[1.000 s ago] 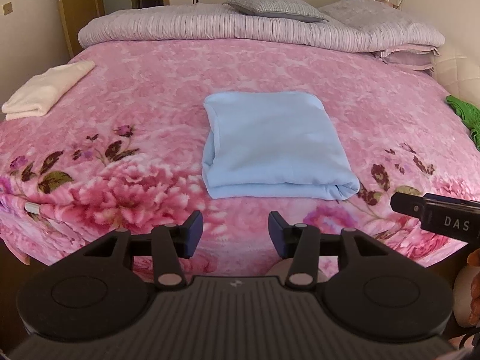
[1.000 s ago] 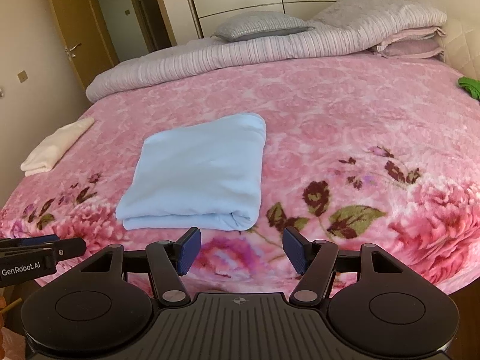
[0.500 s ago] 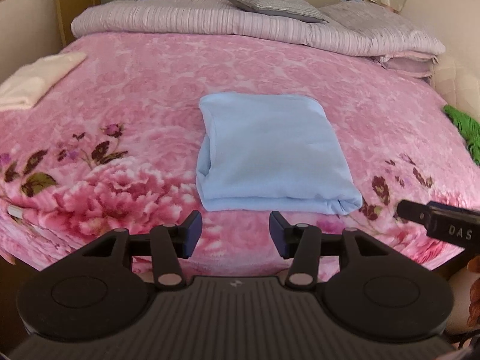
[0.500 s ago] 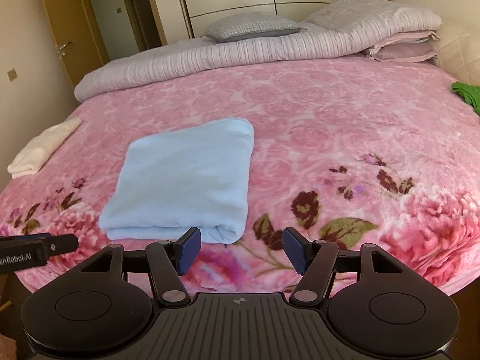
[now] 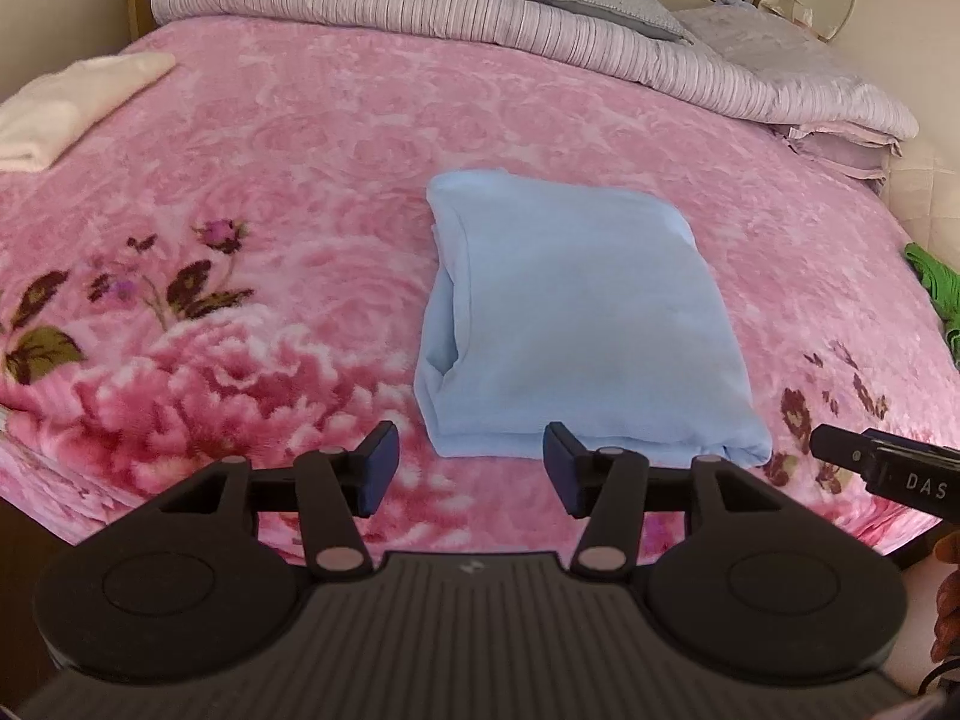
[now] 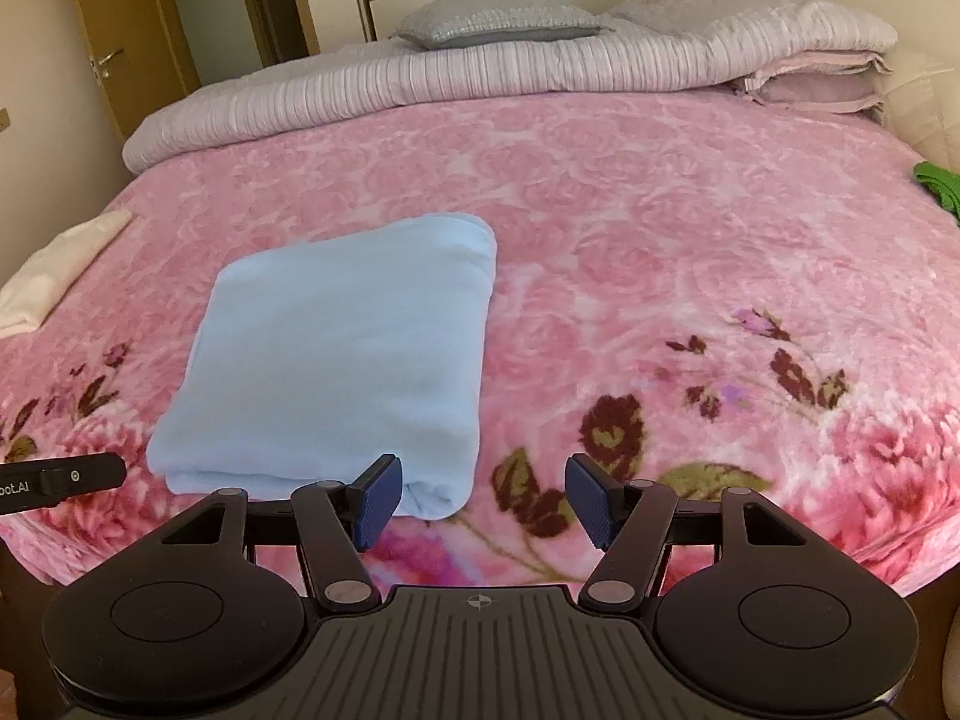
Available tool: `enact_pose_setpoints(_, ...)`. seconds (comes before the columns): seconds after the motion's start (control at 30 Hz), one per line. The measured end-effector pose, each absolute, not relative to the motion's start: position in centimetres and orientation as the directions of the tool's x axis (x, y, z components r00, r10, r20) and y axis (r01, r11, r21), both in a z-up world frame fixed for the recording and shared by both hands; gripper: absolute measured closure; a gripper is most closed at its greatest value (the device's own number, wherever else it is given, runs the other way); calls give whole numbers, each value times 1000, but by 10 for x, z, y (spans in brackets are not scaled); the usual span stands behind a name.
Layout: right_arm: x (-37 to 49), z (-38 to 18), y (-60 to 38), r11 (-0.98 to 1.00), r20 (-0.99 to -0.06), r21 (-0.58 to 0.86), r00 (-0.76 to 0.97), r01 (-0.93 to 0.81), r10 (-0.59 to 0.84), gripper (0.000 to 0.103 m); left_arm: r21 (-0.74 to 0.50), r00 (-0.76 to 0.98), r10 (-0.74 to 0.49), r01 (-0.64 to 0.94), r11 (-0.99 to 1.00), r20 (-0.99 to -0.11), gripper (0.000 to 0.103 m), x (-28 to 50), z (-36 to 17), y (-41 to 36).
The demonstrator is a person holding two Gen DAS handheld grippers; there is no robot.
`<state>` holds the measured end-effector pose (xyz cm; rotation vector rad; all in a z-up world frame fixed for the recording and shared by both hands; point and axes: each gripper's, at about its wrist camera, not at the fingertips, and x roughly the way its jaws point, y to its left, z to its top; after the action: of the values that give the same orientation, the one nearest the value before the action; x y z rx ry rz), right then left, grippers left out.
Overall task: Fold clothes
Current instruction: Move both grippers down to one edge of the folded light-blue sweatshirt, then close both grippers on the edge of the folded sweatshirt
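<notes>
We see the light blue garment (image 5: pixel 582 324) lying folded into a thick rectangle on the pink floral blanket (image 5: pixel 300 192), near the blanket's near edge and about midway across the bed. In the left wrist view its layered open edges face left and a rounded fold runs along its near side; in the right wrist view (image 6: pixel 342 354) the same bundle sits left of centre with its rolled corner nearest us. Our left gripper (image 5: pixel 471 468) hangs just short of the garment's near edge, its two blue pads spread wide apart with nothing between them; the right-hand pad overlaps the cloth's edge in the picture, but we cannot tell whether it touches. Our right gripper (image 6: pixel 480 501) is likewise wide open and empty, its left pad in front of the garment's near right corner and its right pad over bare blanket. Each gripper's dark tip shows at the side of the other's view. Farther out, a folded cream cloth (image 5: pixel 66 108) rests at the far left of the blanket, and a green item (image 6: pixel 939 186) lies at the far right edge. Along the far side of the bed we see a striped grey quilt (image 6: pixel 420 84) with a grey pillow (image 6: pixel 498 24) on top, and a wooden door (image 6: pixel 138 42) beyond on the left.
</notes>
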<state>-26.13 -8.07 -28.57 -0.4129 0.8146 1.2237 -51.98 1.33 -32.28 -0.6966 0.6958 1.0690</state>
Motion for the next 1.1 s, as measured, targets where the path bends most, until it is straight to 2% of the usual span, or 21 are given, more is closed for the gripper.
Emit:
enact_pose_setpoints(0.07, -258, -289, -77, 312, -742, 146, 105, -939, 662, 39, -197, 341, 514, -929, 314, -787, 54, -524, -326, 20)
enact_pose_setpoints(0.13, -248, -290, -77, 308, -718, 218, 62, -926, 693, 39, -234, 366, 500, -922, 308, -785, 53, -530, -330, 27)
enact_pose_setpoints(0.27, -204, -303, -85, 314, -626, 531, -115, -787, 771, 39, -362, 435, 472, -900, 241, -767, 51, -551, -341, 48)
enact_pose_setpoints(0.4, -166, -329, -85, 370, -587, 687, -178, -625, 790, 39, -513, 520, 427, -847, 142, -740, 49, -572, -363, 78)
enact_pose_setpoints(0.53, -156, -344, -78, 359, -577, 707, -204, -609, 791, 36, -605, 589, 386, -791, 95, -710, 48, -575, -386, 103)
enact_pose_setpoints(0.77, -150, -372, -46, 396, -596, 751, -286, -528, 750, 36, -697, 663, 350, -716, 41, -661, 47, -572, -417, 136)
enact_pose_setpoints(1.1, -133, -391, 8, 382, -552, 806, -342, -451, 760, 36, -800, 793, 248, -592, 94, -557, 49, -545, -440, 186)
